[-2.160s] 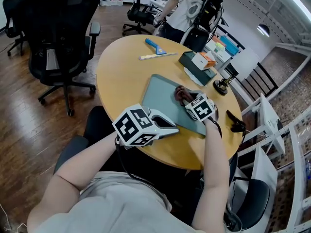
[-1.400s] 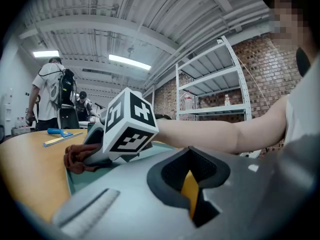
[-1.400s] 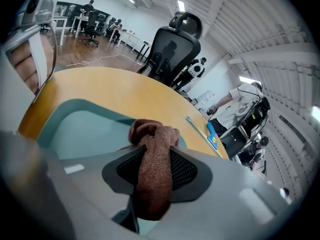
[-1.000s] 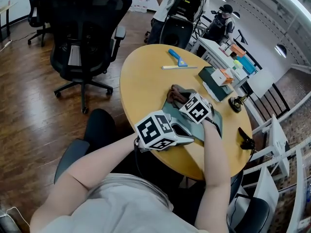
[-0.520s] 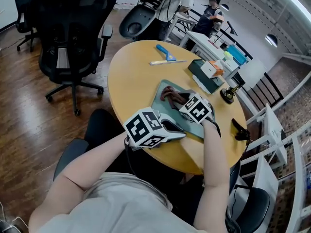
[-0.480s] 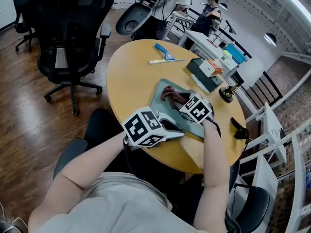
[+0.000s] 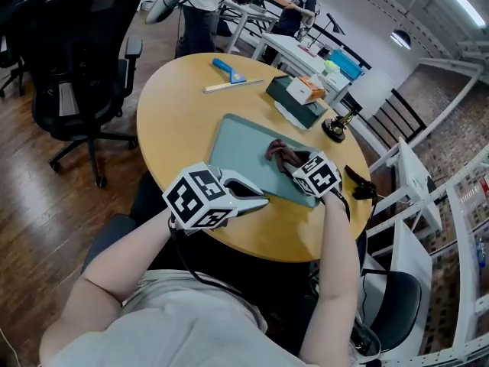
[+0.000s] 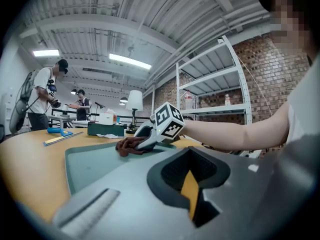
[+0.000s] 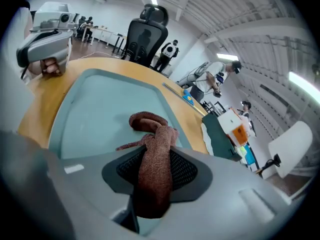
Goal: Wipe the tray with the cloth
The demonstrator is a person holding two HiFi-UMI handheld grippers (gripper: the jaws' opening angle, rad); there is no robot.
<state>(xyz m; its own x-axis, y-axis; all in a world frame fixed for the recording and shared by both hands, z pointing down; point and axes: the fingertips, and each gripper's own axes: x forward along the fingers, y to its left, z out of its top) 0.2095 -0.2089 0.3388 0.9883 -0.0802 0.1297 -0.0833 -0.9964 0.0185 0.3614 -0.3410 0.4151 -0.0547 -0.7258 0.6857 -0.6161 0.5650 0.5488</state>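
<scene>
The left gripper is held with its jaws pressed together at the near edge of the grey-green tray, which is set on a round wooden table. A brown cloth is pinched by the right gripper and laid on the tray's right side.

Tray: pale grey-green, plain. Cloth: reddish-brown. Worktop: yellow-tan wood. Far tool: blue. L hand-held gripper & R hand-held gripper: grey bodies, cubes w/ black-&-white square markers.
</scene>
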